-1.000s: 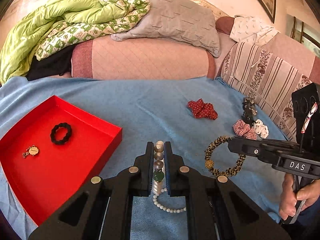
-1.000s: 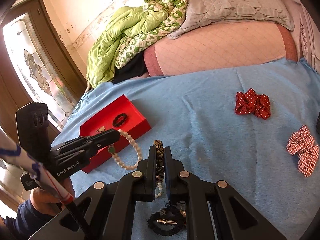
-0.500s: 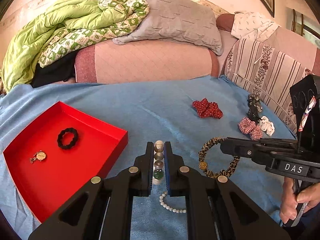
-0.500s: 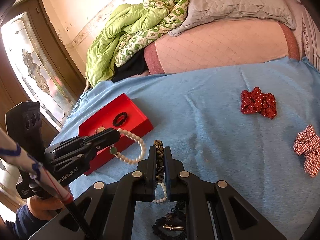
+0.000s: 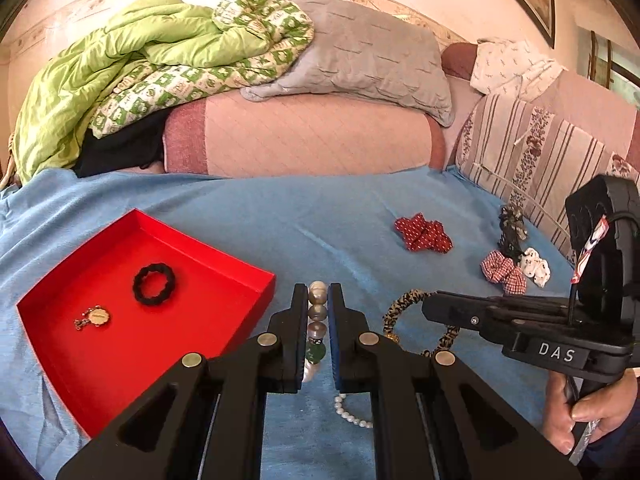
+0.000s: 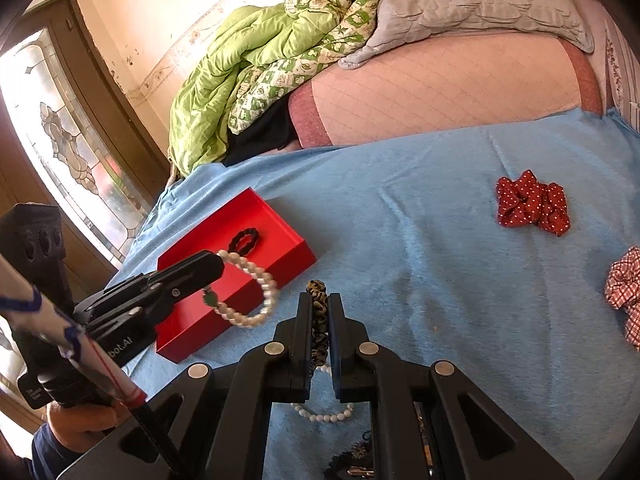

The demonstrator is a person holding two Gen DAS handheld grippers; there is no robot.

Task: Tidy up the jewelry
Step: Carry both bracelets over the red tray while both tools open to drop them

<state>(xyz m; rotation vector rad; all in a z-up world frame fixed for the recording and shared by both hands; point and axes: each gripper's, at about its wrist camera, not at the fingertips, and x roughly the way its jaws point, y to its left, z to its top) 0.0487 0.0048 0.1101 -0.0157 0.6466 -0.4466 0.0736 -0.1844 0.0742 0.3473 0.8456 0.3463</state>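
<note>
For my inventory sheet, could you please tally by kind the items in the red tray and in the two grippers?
Fabric bands: 2, the black band in the red tray and the leopard band in the right gripper
Pearl bracelets: 1, the pearl bracelet in the left gripper
Pendants: 1, the gold pendant
Total: 4

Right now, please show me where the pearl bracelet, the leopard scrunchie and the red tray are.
pearl bracelet (image 6: 267,280), right wrist view, on its hanging pearl loop.
leopard scrunchie (image 5: 402,303), left wrist view, on its upper left curve.
red tray (image 5: 208,248), left wrist view, on its far wall.
</note>
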